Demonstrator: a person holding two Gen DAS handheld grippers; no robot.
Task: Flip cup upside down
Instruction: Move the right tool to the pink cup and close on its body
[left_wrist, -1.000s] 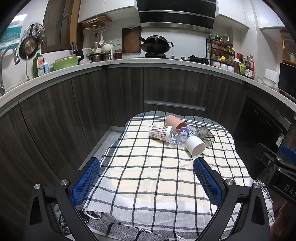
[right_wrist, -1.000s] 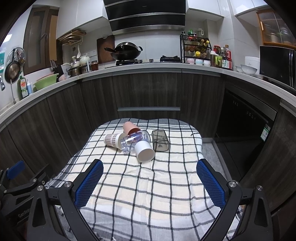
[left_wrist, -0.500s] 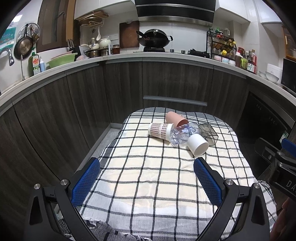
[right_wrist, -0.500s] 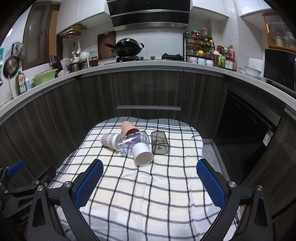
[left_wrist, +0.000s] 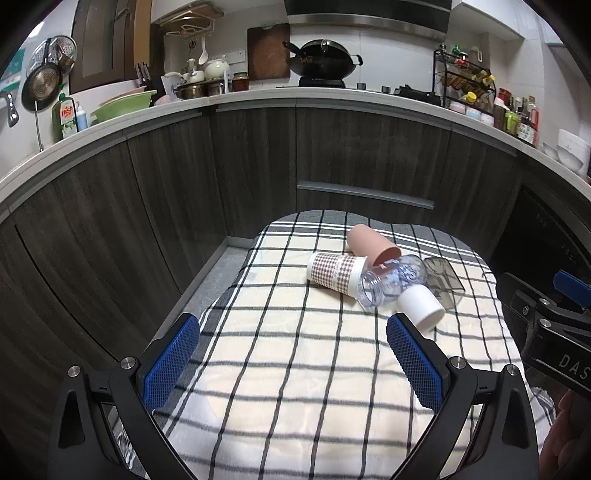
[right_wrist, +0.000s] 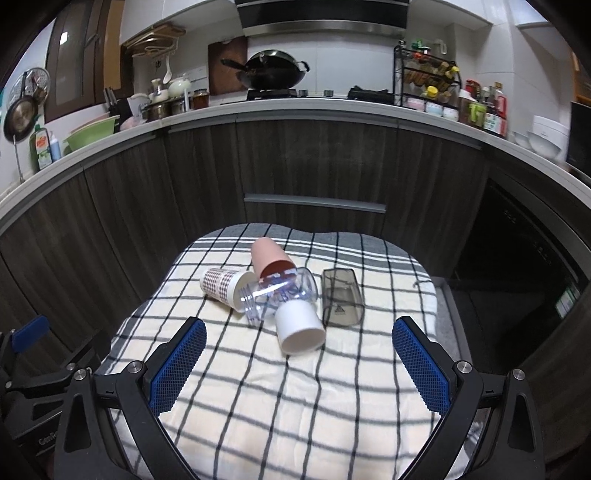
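While five cups lie tipped over in a tight cluster toward the far end of the checked cloth (right_wrist: 295, 398), both grippers hang over its near end with nothing between their pads. Left gripper (left_wrist: 293, 354) jaws wide apart, empty; right gripper (right_wrist: 299, 354) jaws wide apart, empty. White cup (right_wrist: 298, 328) lies on its side nearest the grippers, mouth toward the camera in the right wrist view, base tucked under the clear patterned cup (right_wrist: 277, 293). Clear one also on its side, mouth toward the near left, touching the white cup and the checked paper cup (right_wrist: 226, 285) on its left. Pink cup (right_wrist: 271, 256) sits behind them toward the far edge, on its side, mouth partly blocked by the clear cup. Smoky square-sided cup (right_wrist: 340, 297) lies just right of the cluster, touching or nearly touching the white cup, cannot tell which. From the left wrist view the white cup (left_wrist: 421, 306) is partly covered by the right-side blue pad, and the smoky cup (left_wrist: 443, 282) is half hidden behind it. Print on the clear cup too blurred to read. Near edge of the cloth cut off by the gripper bodies in both views. Table under the cloth not visible. Part of the right gripper body shows at the right border of the left view, cropped.
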